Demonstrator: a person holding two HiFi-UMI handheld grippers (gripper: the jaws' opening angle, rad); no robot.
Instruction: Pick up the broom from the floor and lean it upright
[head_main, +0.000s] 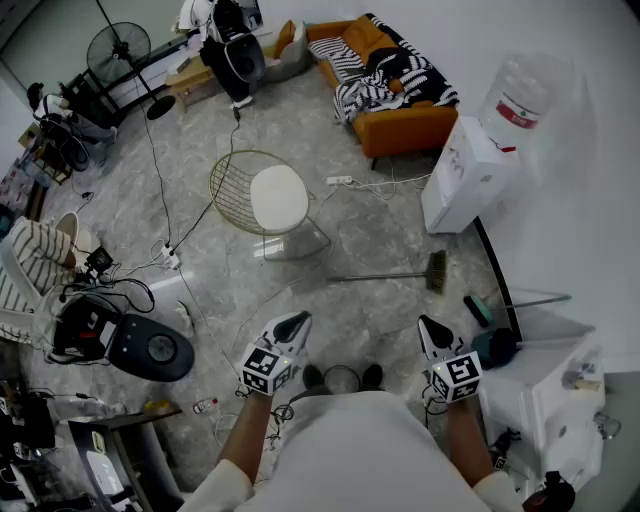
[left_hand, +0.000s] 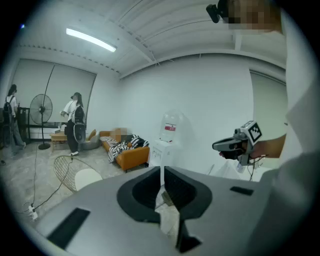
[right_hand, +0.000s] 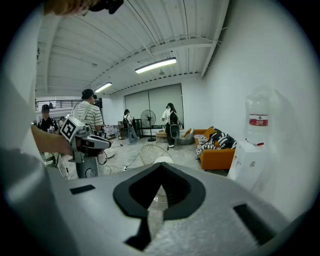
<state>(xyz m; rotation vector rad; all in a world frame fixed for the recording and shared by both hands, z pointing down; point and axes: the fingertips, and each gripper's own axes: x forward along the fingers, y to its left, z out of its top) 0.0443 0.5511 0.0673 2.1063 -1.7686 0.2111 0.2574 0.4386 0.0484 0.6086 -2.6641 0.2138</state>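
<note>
Wire chair (head_main: 262, 200) stands just beyond the broom (head_main: 385, 276); left claw (head_main: 295, 323) and right claw (head_main: 431, 329) both closed, empty.

Bright even ceiling-strip lighting (right_hand: 155, 65), soft shadows, strong fisheye edge distortion, dark vignetted corners

Wire chair (head_main: 265, 200) in the middle of the room, orange sofa (head_main: 410, 128) with a striped blanket (head_main: 395, 75) behind it, water dispenser (head_main: 468, 178) nearby.

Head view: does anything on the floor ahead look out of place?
Yes: the broom lies flat on the floor between the wire chair and the white wall, instead of standing. A power strip with loose cables also sits mid-floor.
</note>
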